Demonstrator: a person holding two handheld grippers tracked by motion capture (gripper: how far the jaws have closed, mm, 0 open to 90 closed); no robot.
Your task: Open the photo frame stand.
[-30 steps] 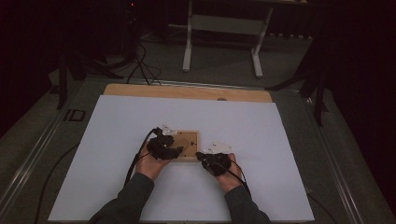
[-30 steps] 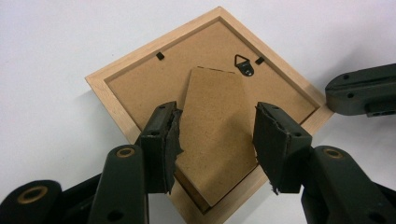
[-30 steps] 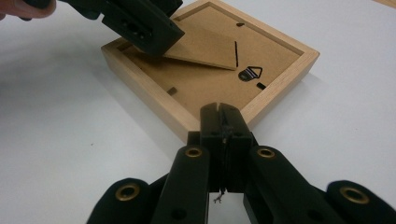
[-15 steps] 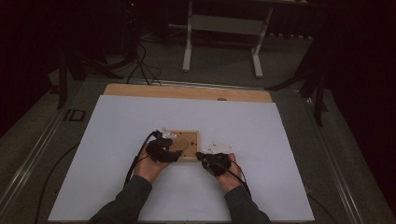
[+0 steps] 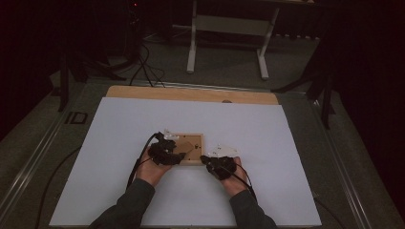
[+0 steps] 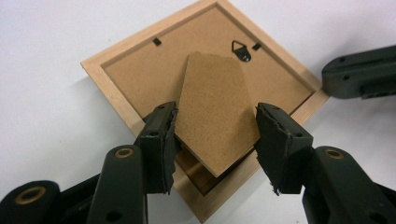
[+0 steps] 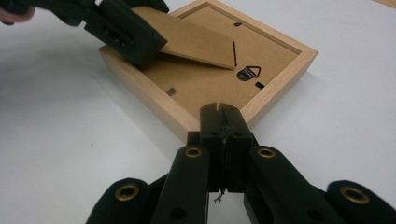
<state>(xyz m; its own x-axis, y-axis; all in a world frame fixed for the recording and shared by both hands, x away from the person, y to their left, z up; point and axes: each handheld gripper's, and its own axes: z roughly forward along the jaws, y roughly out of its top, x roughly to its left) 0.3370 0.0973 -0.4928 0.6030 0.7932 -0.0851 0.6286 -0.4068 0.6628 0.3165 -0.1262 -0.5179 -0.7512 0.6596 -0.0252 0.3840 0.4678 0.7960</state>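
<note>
— Two grippers, one frame (image 5: 187,149). It lies face down on the white sheet (image 5: 119,124), nearer the near edge, about mid-width. Where are we with it?

— We judge we are at the stand (image 6: 212,112), the hardboard flap on the back. It is hinged up off the backing board (image 6: 140,70) and slopes up toward our left gripper (image 6: 215,135).

— Does the left gripper grip the stand?

— Its jaws have just been closing and stand on either side of the stand's wide end. The left pad looks to be touching its edge; the right pad shows a thin gap. So we call it released, bracketing the stand rather than clamping it.

— And the right gripper (image 7: 223,122)?

— Clenched on nothing, its tips pressed against the near corner of the frame, which we take as a brace to stop it sliding.

— What does the next move call for?

— We think the left jaws must close on the stand's edges, then swing it about its hinge while the right keeps the corner pinned. Too much pull could tip the light frame.

— Anything in the way?

— Little. The hanger (image 7: 248,73) and small tabs (image 6: 157,41) sit on the backing, clear of the stand. Bare wood (image 5: 191,94) shows along the far edge of the desk; beyond it, a metal stand (image 5: 229,28) and cables (image 5: 143,67) lie on the floor, well apart.
</note>
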